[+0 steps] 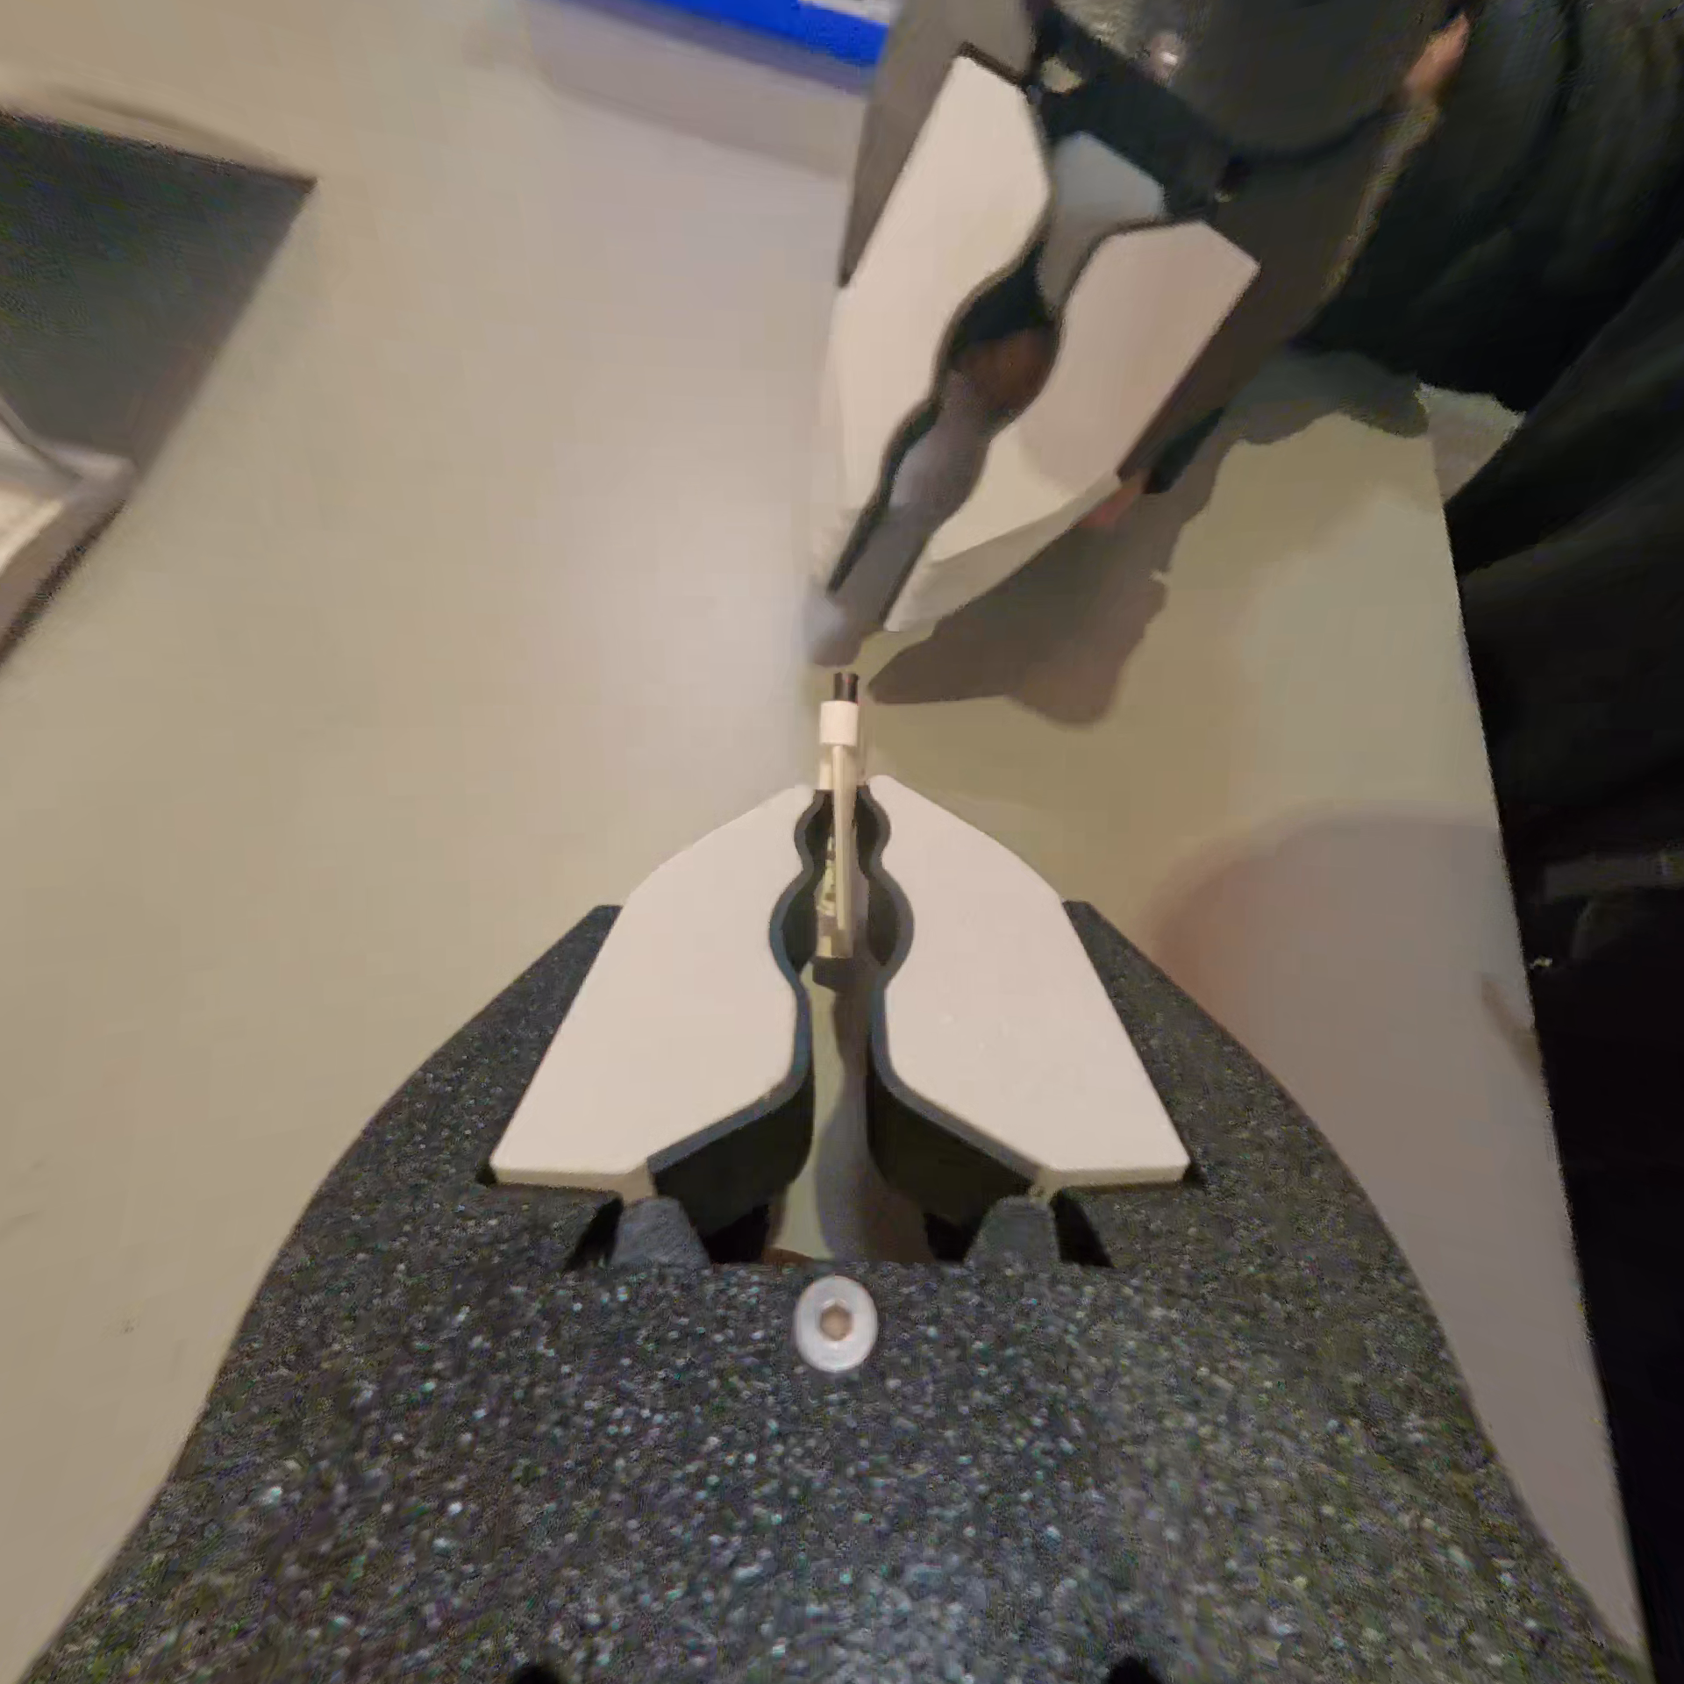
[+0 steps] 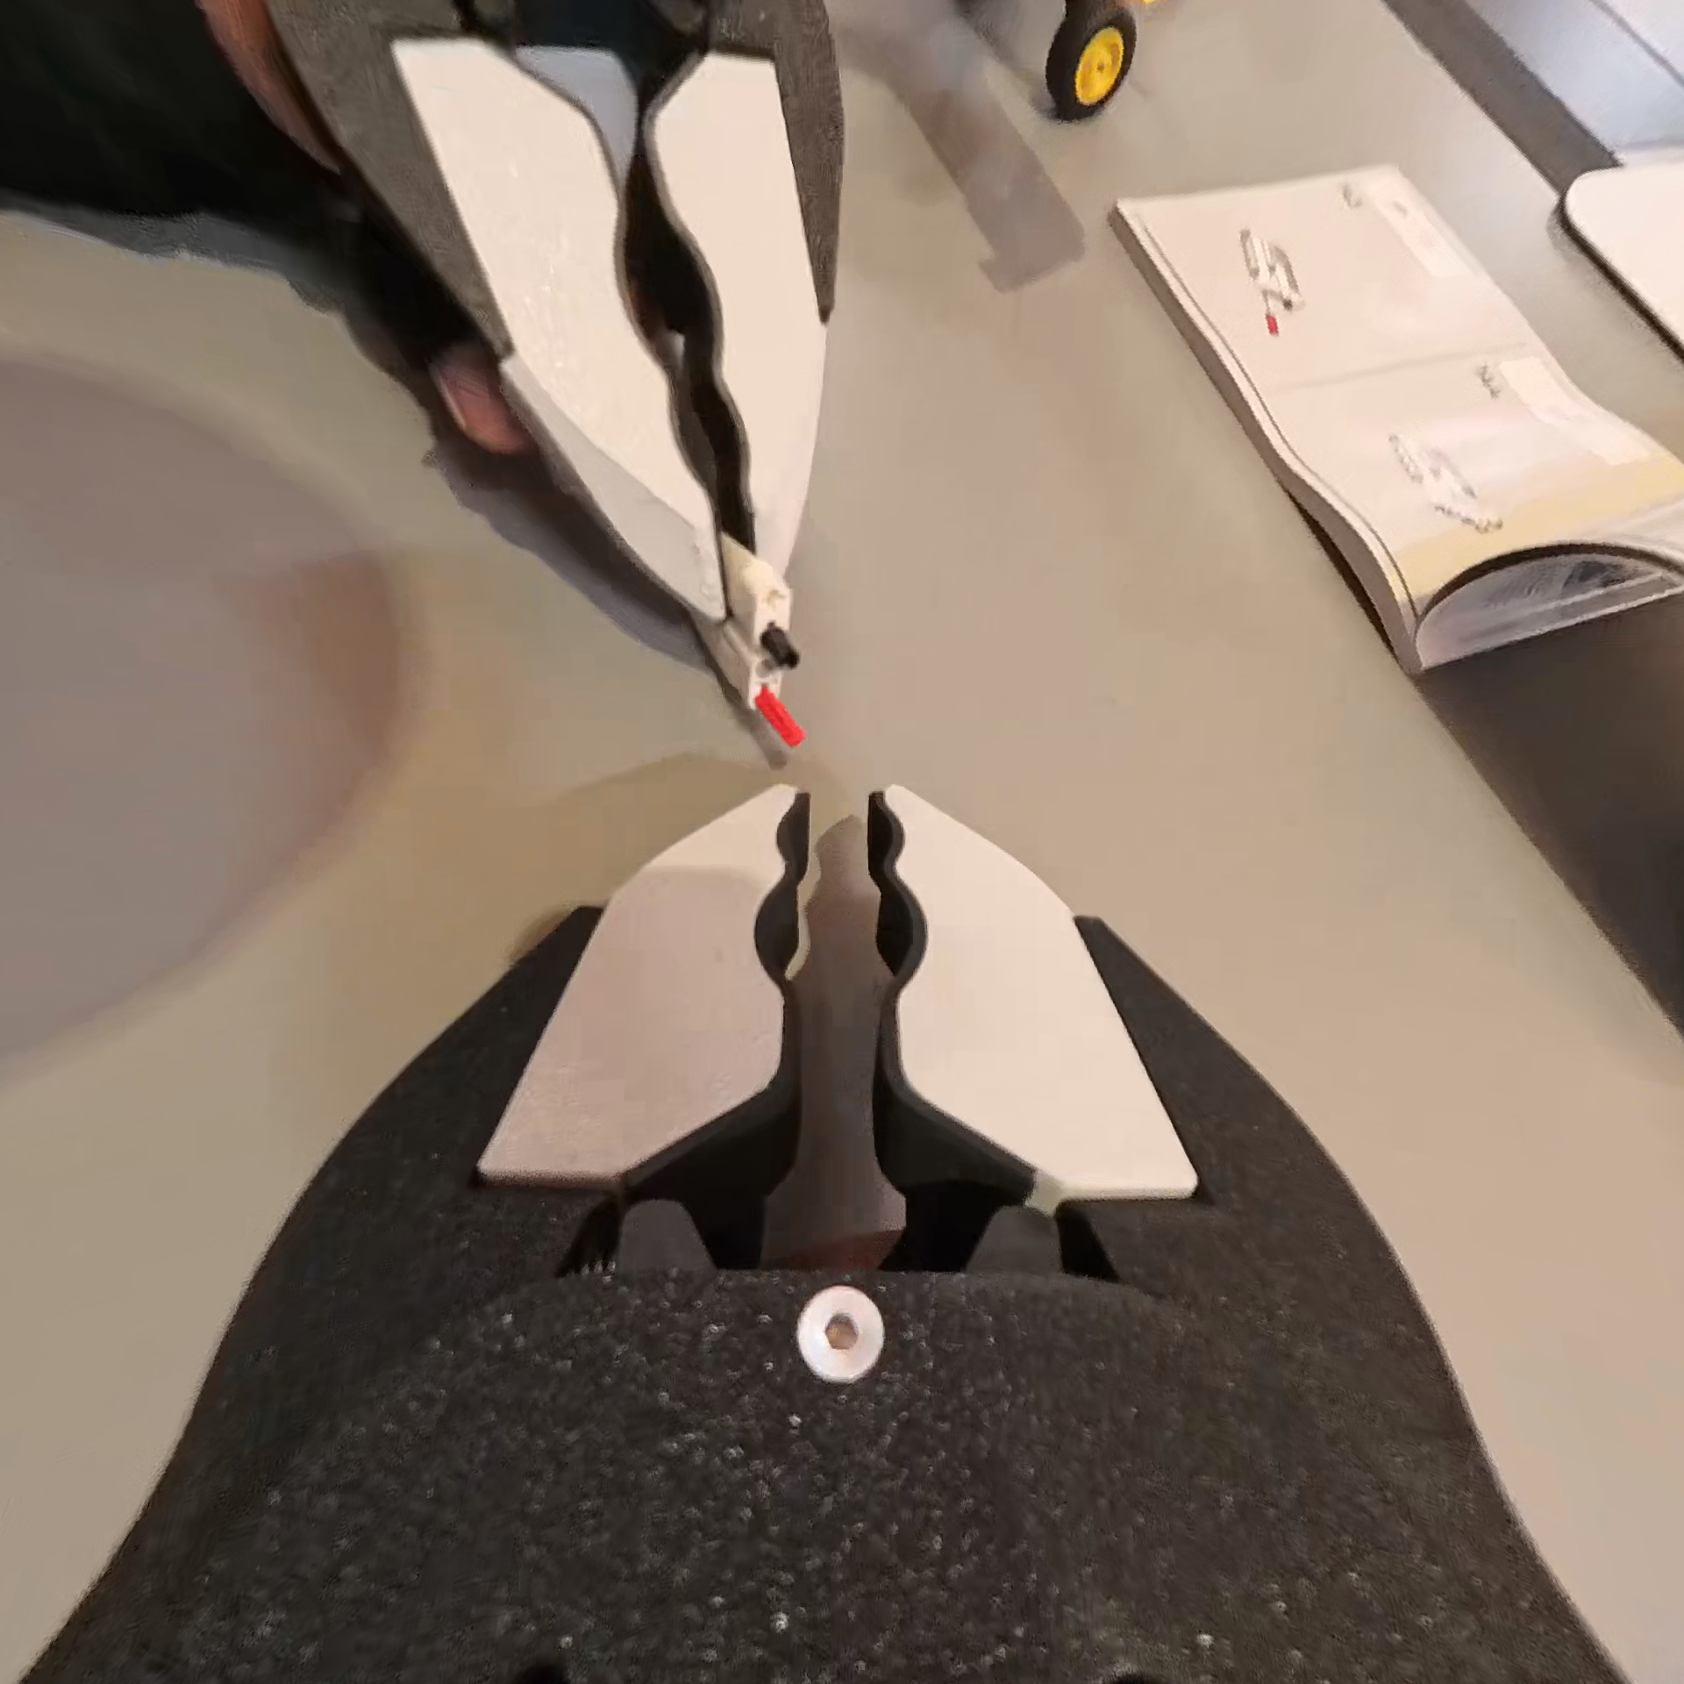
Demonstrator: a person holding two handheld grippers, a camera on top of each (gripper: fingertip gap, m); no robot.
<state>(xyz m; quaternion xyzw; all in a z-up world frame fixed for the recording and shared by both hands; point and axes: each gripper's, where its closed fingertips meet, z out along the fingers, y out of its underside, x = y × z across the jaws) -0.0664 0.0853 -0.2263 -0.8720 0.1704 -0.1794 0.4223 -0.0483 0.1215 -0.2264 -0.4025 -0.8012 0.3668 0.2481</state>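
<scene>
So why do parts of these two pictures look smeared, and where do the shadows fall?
Left wrist view: the far claw is motion-blurred, its shadow dark on the table; the held white piece stays fairly sharp. Right wrist view: edges smear and curve; the booklet bends from wide-angle distortion.

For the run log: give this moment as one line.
left gripper: shut on white brick piece, black pin, red pin | right gripper: open, empty | table: open booklet

Two grippers, left (image 1: 840, 791) and right (image 2: 836, 795); one small white piece (image 1: 836, 802) with black and red pins; one booklet (image 2: 1422, 410); one yellow wheel (image 2: 1093, 59), maybe more.
</scene>
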